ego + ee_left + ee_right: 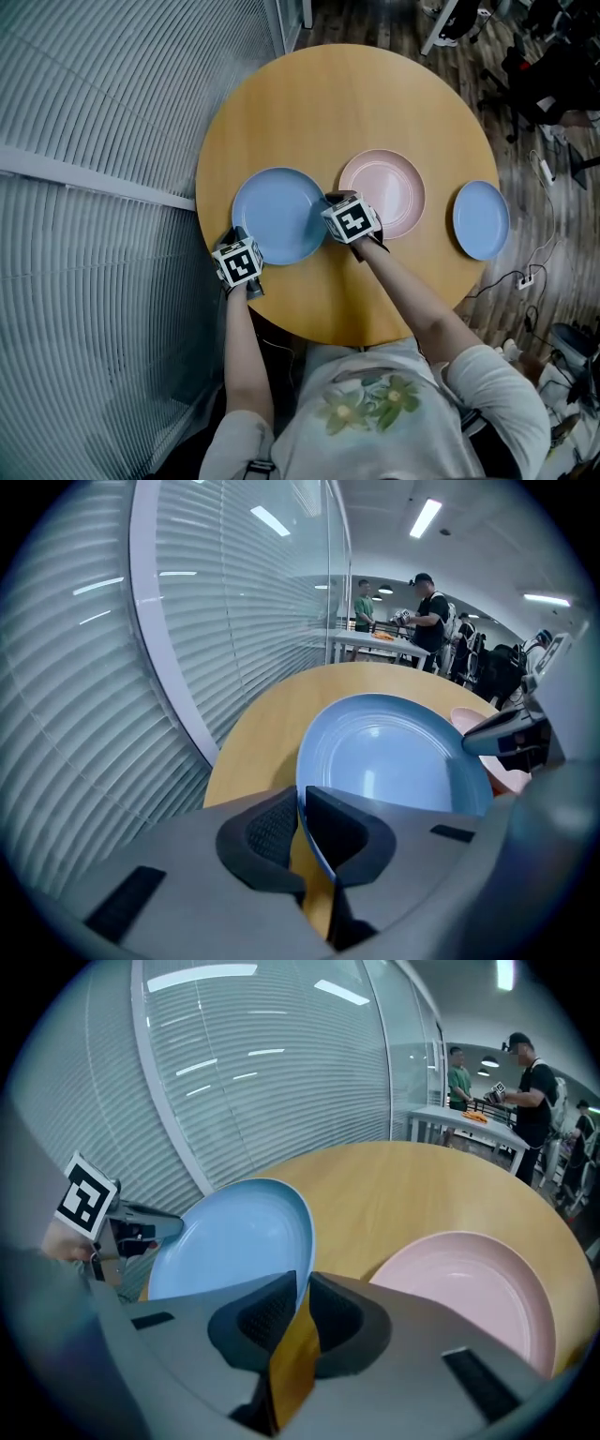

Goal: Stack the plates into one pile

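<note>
A large blue plate [277, 214] lies at the left of the round wooden table [356, 103]. My left gripper [243, 238] is shut on its near-left rim, which runs between the jaws in the left gripper view [302, 803]. My right gripper [331, 201] is shut on the same plate's right rim [302, 1288]. In both gripper views the blue plate [394, 761] [234, 1237] tilts, with wood showing under the pinched rim. A pink plate [389, 187] [469, 1279] sits just right of it. A smaller blue plate [481, 219] lies at the table's right edge.
A glass wall with blinds [103, 141] runs close along the table's left side. Office chairs [544, 66] and a cable with a power strip [525, 279] are on the floor at the right. People stand at a far table [412, 621].
</note>
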